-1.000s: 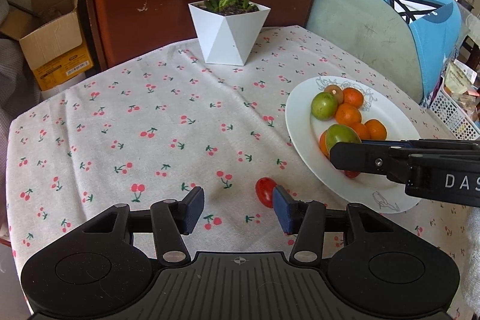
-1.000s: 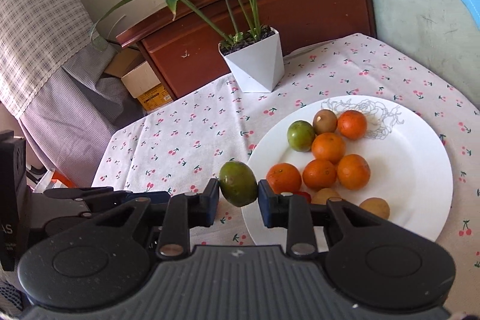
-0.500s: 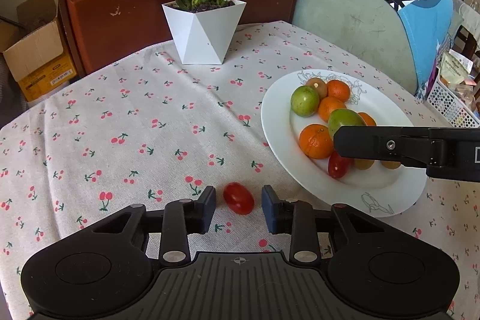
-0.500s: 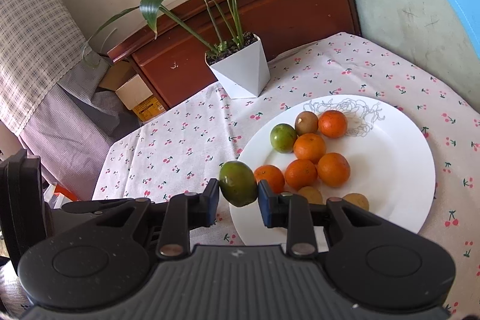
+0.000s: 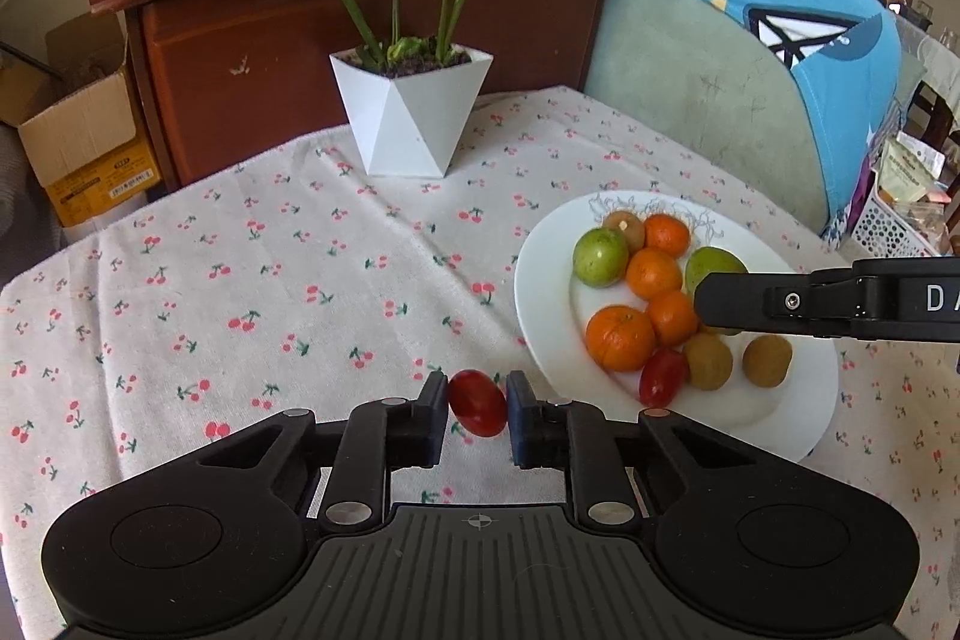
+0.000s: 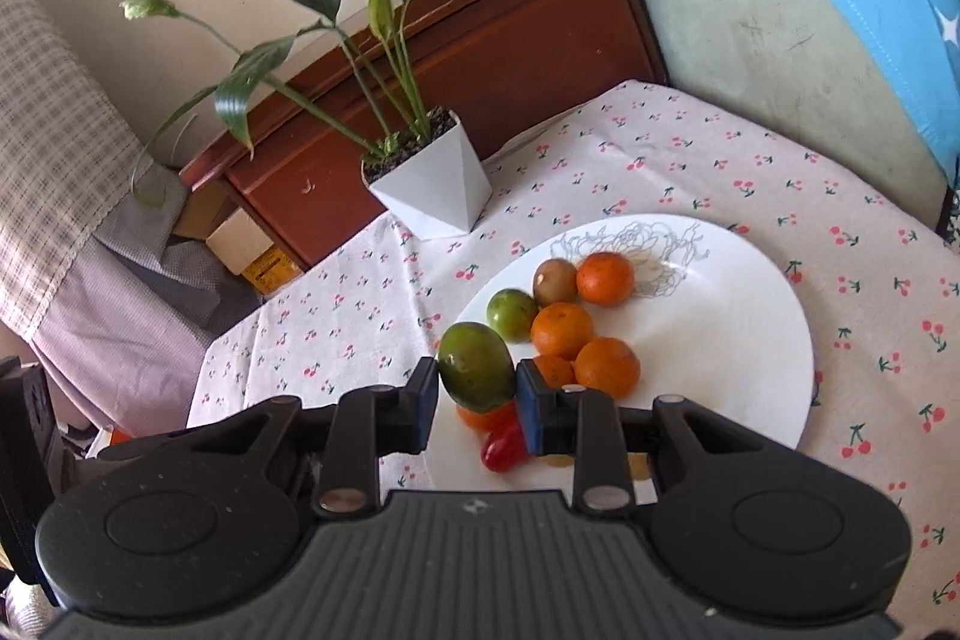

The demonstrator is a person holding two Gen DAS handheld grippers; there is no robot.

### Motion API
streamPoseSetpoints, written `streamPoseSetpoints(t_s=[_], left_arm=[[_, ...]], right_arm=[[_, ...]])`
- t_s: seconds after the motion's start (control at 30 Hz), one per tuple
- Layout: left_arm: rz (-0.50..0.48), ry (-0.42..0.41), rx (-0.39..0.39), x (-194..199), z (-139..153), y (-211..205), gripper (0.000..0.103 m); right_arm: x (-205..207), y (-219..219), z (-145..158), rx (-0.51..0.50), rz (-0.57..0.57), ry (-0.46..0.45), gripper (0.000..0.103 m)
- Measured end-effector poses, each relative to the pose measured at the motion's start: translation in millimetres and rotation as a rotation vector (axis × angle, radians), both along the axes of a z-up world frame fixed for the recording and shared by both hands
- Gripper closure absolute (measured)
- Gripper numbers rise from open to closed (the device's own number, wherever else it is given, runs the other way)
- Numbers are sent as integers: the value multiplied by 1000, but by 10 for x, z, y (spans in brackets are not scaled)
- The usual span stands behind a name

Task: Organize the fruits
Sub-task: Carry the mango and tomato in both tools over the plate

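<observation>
A: Left gripper [image 5: 477,403], talk to me.
B: Pads clamped tight on the red cherry tomato [image 5: 477,402], one each side. It sits over the cherry-print tablecloth [image 5: 252,280], just off the near-left rim of the white plate [image 5: 540,334]. Can't tell if it's touching the cloth.
A: And the right gripper [image 6: 476,383]?
B: Squeezed shut on the green fruit [image 6: 477,366], held above the plate's left edge, w/ the pile under it.
A: What's on the plate?
B: Four oranges, e.g. the big one [image 5: 620,337] near front, a round green fruit [image 5: 600,257] at back-left, brownish kiwi-like ones incl. [image 5: 767,360], plus a second red tomato [image 5: 662,376] at the front edge, touching the big orange.
A: Rest of the table?
B: White faceted plant pot [image 5: 411,112] at the far side, well apart from the plate. Wooden headboard [image 5: 360,10] behind it.
</observation>
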State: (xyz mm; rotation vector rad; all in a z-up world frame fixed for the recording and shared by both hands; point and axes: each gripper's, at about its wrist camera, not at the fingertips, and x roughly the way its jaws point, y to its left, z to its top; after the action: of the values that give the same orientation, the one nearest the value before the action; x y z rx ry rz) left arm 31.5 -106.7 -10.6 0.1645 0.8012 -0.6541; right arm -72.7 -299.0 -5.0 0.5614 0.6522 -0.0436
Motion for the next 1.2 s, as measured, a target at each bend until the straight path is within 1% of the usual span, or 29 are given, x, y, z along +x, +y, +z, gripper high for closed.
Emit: streamPoseSetpoints(t_s=[0.1, 0.23, 0.4, 0.53, 0.63, 0.8, 0.9, 1.0, 1.1, 1.2], left_arm=[[-2, -18, -62, 20, 154, -45, 85], [-12, -29, -112, 27, 261, -158, 85], [-67, -21, -148, -33, 267, -370, 85], [-135, 7, -151, -167, 217, -516, 85], [-191, 13, -145, -283, 182, -613, 85], [-246, 28, -122, -421, 102, -700, 85], [-248, 46, -109, -433, 32, -723, 85], [-245, 43, -109, -435, 24, -724, 84], [-233, 30, -107, -427, 59, -719, 80], [-218, 26, -114, -403, 84, -702, 74]], right_arm=[[-53, -152, 78, 16, -55, -27, 75], [-103, -320, 129, 36, -118, -43, 75], [-122, -440, 57, 64, -184, -7, 75], [-117, -470, -18, 66, -221, 49, 75], [-128, -497, -84, 94, -238, 78, 75], [-125, -505, -168, 103, -249, 120, 75], [-128, -494, -186, 85, -254, 130, 72], [-126, -485, -159, 79, -246, 118, 72], [-118, -476, -143, 82, -244, 116, 72], [-114, -456, -135, 59, -243, 124, 68]])
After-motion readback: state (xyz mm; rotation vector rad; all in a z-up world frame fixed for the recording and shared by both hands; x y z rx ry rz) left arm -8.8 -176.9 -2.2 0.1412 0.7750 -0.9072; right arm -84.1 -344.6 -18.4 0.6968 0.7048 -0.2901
